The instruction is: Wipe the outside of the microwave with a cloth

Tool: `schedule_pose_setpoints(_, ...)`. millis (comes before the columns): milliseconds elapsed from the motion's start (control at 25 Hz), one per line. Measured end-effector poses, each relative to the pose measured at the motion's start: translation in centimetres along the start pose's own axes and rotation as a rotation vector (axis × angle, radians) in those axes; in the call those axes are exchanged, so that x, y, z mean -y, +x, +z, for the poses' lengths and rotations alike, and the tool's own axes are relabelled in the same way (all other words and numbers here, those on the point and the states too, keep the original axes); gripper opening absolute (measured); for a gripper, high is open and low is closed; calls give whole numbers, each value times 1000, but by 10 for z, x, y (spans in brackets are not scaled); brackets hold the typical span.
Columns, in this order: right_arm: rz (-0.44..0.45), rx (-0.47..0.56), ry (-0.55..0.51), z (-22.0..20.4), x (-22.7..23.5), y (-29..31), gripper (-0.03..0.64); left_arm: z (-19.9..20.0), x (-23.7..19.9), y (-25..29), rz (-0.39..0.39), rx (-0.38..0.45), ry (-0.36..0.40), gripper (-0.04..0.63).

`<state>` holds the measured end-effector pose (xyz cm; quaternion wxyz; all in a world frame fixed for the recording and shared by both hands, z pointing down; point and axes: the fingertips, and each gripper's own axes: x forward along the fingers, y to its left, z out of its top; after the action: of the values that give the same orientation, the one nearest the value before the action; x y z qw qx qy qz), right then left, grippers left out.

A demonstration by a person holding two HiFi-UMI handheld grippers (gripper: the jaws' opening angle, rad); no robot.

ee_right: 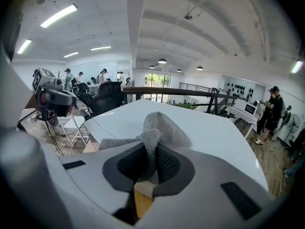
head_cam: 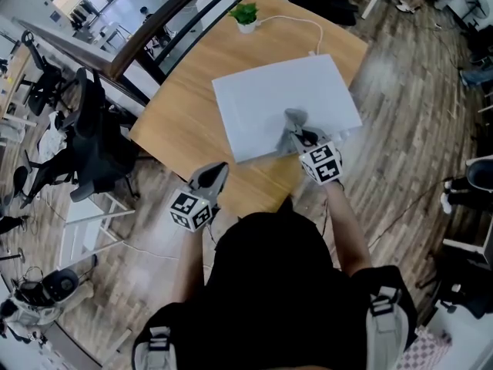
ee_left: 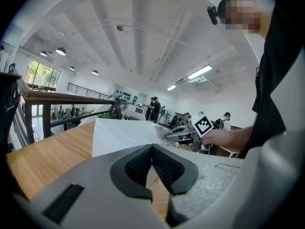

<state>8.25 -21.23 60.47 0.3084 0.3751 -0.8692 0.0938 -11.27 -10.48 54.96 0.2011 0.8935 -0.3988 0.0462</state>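
The microwave point(head_cam: 285, 102) is a white box on a wooden table point(head_cam: 181, 126), filling the table's right half as seen from your head. You are looking down on its flat white top. A grey knitted cloth point(head_cam: 296, 120) lies bunched on that top, close to the edge nearest you.

Your right gripper point(head_cam: 302, 139) has its jaws closed on a fold of the cloth. In the right gripper view the cloth point(ee_right: 159, 128) rises between the two dark pads, which press it from both sides. The rest of it spreads onto the microwave top point(ee_right: 214, 128) just beyond the jaws.

Your left gripper point(head_cam: 218, 169) hangs over the table's near edge, to the left of the microwave and apart from it. In the left gripper view its jaws point(ee_left: 152, 149) meet at the tips with nothing between them; wood shows behind them. That view also shows the microwave's white side point(ee_left: 119, 132) ahead.

At the far end of the table stands a small green plant point(head_cam: 245, 14) in a white pot. A white cable point(head_cam: 296, 23) runs from beside it to the microwave's back. A black office chair point(head_cam: 92, 133) sits to the table's left, beside a dark railing point(head_cam: 169, 14).
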Motion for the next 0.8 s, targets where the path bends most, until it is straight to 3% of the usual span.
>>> schedule_pose_setpoints(800,-172,-52,45,-44,126,-42,32,-3,7,-5,41,3,4,2)
